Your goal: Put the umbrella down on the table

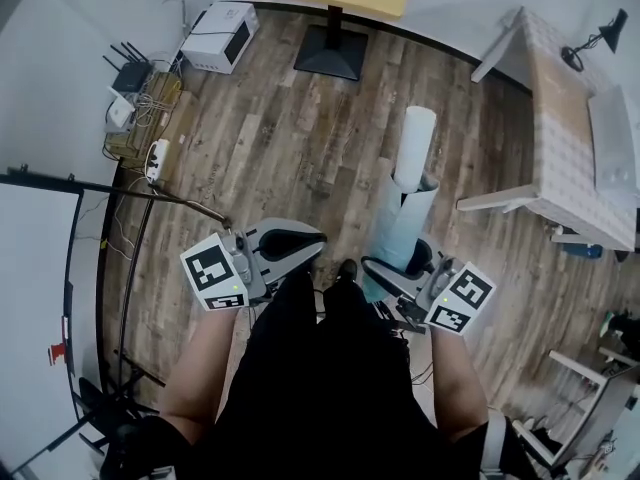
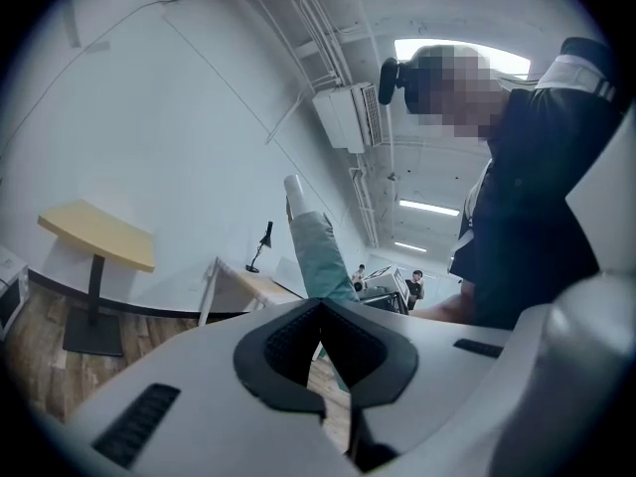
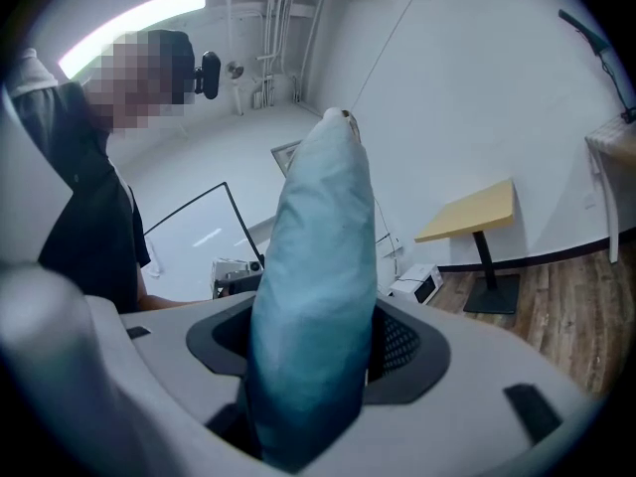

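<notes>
The umbrella (image 1: 410,193), folded in its pale blue sleeve, is up in the air in the right gripper (image 1: 398,266); its fingers stand wide around the thick lower part and press on it from both sides. The long axis runs nearly upright, white end on top, rising out of the fingers and leaning slightly away from the person. The left gripper (image 1: 290,243) is just beside it, fingers closed together on nothing. The bench (image 1: 560,148) with the lamp (image 1: 590,43) lies well apart, ahead and to the right, so the right hand is nearer; I judge the umbrella must be carried over there and tipped flat before the fingers let go.
</notes>
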Available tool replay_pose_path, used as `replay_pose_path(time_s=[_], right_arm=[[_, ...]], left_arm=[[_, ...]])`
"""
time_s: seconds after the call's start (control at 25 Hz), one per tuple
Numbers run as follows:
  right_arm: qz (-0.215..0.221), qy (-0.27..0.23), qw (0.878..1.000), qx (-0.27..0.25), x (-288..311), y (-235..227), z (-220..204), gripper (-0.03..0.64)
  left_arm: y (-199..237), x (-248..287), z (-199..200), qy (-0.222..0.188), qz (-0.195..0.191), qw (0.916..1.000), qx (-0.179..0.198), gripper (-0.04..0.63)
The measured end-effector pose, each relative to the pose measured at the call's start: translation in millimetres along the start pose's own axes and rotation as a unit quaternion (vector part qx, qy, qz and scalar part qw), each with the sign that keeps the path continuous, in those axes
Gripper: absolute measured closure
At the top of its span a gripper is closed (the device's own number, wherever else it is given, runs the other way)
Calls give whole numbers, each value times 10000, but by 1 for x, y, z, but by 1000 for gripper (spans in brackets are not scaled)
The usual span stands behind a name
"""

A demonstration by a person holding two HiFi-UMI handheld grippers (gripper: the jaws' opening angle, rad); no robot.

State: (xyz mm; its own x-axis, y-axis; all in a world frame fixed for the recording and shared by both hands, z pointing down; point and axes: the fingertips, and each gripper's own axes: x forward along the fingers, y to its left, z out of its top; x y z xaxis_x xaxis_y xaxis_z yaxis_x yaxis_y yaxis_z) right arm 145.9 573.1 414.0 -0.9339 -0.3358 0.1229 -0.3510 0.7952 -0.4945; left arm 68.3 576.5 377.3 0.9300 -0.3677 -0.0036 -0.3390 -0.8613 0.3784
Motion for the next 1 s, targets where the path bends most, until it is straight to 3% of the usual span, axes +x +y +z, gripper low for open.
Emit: replay_pose_path(time_s=[0.2,0.52,1.0], right_arm=[[-96,-111,9998,-109,-1,-1,15,321],[-282,-218,9989,-314,-21,-16,34,321],[-263,-444,9978,-419,-75,-39,43,321]], left_arm=[[-3,-4,11,-153,79,9998,-46,583],[-11,5,34,-241,104,9991,337,583],[-28,74,32,-89,-78,9984,560,583]])
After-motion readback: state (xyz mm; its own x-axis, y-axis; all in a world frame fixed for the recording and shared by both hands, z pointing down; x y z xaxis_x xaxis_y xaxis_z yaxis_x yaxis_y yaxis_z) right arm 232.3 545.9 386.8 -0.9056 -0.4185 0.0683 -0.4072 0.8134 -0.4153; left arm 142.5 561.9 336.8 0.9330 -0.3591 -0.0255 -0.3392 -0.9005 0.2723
